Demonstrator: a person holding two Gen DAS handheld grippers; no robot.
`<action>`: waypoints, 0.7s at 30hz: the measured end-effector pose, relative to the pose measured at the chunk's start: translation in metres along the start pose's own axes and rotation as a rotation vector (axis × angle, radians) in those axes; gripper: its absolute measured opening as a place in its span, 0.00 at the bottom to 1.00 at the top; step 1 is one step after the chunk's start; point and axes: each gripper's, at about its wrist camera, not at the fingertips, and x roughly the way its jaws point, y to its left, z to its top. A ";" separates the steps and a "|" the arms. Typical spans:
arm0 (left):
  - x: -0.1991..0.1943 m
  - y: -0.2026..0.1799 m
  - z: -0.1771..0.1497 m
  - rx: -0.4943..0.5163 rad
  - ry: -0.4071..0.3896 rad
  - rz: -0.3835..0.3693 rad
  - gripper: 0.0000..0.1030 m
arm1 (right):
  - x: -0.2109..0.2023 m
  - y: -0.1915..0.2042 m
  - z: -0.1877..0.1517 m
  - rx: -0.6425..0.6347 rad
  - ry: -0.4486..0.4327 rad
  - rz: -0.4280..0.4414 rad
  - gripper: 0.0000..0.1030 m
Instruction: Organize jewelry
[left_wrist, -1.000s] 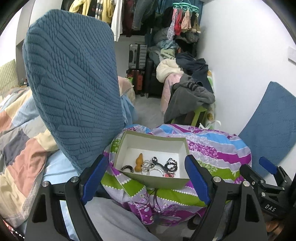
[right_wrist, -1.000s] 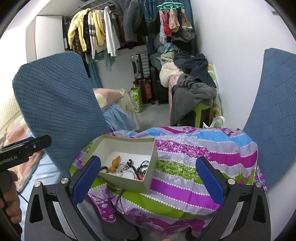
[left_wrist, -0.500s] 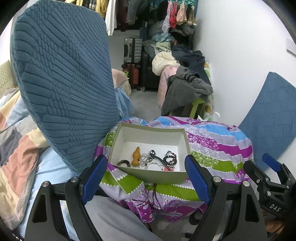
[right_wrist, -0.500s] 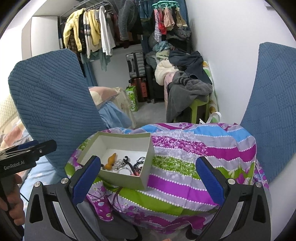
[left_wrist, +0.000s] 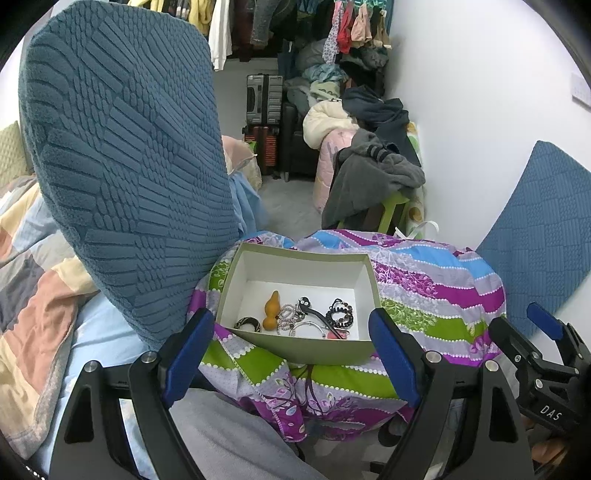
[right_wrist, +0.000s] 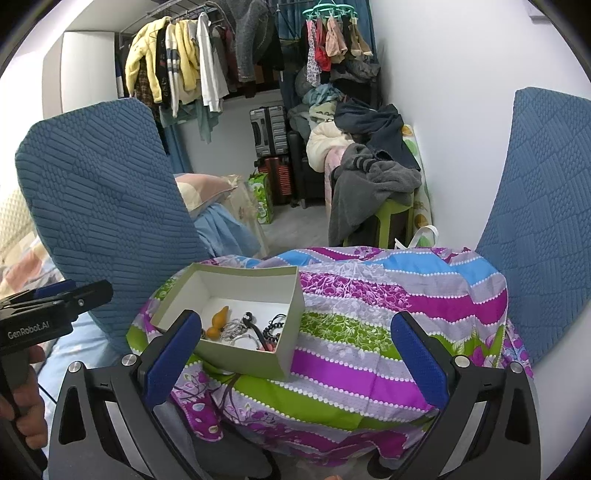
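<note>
An open grey-green box (left_wrist: 295, 347) (right_wrist: 255, 360) sits on a striped cloth-covered stand (left_wrist: 424, 295) (right_wrist: 369, 332). Inside lie an orange gourd-shaped piece (left_wrist: 272, 309) (right_wrist: 218, 325), a dark patterned ring (left_wrist: 248, 324), silver chains (left_wrist: 291, 314) (right_wrist: 236, 328) and black beaded bracelets (left_wrist: 340, 314) (right_wrist: 275, 325). My left gripper (left_wrist: 291, 354) hangs open just short of the box's near wall, with nothing between its blue pads. My right gripper (right_wrist: 295, 358) is open too, over the stand's front edge, with its left pad beside the box's near corner.
Blue textured chair backs stand at the left (left_wrist: 122, 177) (right_wrist: 103, 206) and right (left_wrist: 543, 236) (right_wrist: 543, 214). A patchwork bedspread (left_wrist: 29, 295) lies far left. Suitcases (right_wrist: 269, 144), piled clothes (right_wrist: 369, 173) on a green stool and a hanging rack (right_wrist: 192, 66) fill the back.
The left wrist view has shifted a little: the box now lies slightly lower and nearer between the left pads. The right gripper has kept still.
</note>
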 end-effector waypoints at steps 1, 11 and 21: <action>0.000 0.000 0.000 -0.001 0.001 0.001 0.84 | 0.000 0.000 0.000 -0.001 -0.001 0.001 1.00; 0.000 0.003 -0.001 -0.010 0.008 0.006 0.84 | -0.003 -0.003 0.000 -0.001 -0.004 -0.020 1.00; -0.002 0.003 -0.003 -0.011 0.011 0.015 0.84 | -0.004 -0.003 0.000 -0.022 -0.005 -0.045 1.00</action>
